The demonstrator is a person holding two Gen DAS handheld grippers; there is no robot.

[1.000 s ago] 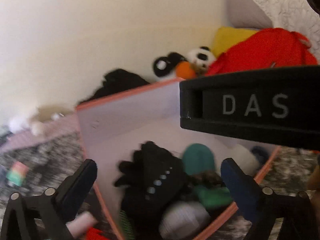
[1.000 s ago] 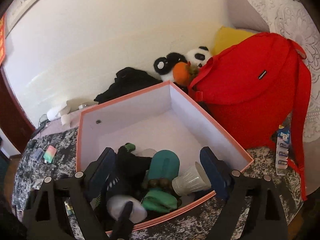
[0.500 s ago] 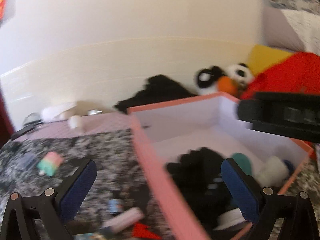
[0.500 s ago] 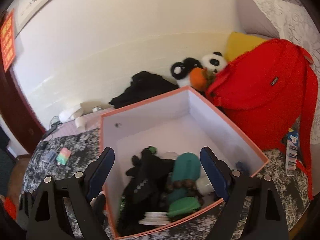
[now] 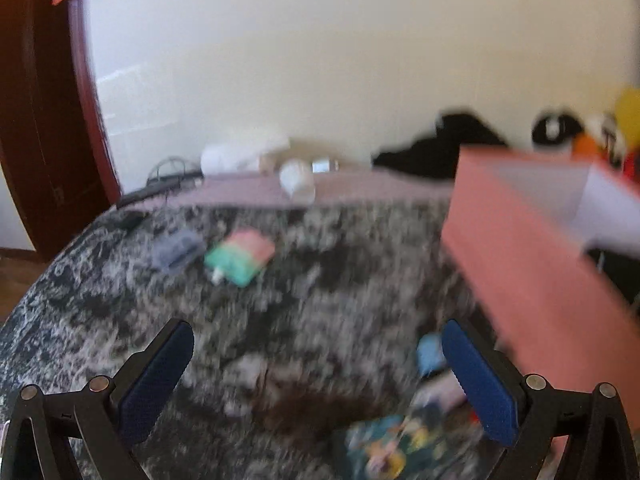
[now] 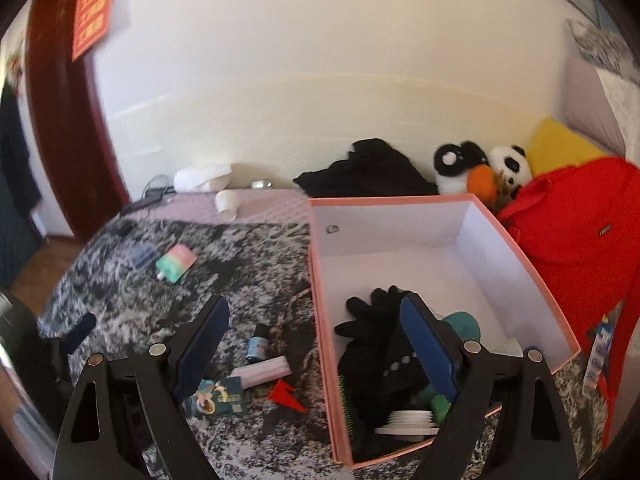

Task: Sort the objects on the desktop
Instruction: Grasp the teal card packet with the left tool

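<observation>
A pink box [image 6: 520,240] with a white inside stands on the speckled table and holds a black glove [image 6: 380,344], a teal object and other items. Loose on the table left of it lie a small blue-label bottle [image 6: 256,346], a pink tube [image 6: 262,372], a red paper shape [image 6: 286,396], a picture card [image 6: 218,396] and a green-pink pouch [image 6: 176,262]. My right gripper [image 6: 314,344] is open and empty above the box's left wall. My left gripper [image 5: 316,376] is open and empty over the table; its view is blurred, with the pouch [image 5: 240,256] ahead and the box [image 5: 532,272] at right.
A red backpack [image 6: 580,232] leans right of the box. A panda toy [image 6: 508,164], black cloth [image 6: 368,168] and a yellow cushion lie against the back wall. A white cup [image 6: 226,202] and cables sit at the far left of the table.
Both grippers have swung left, away from the box interior. The left wrist view now faces the table left of the box. The right gripper now straddles the box's left wall.
</observation>
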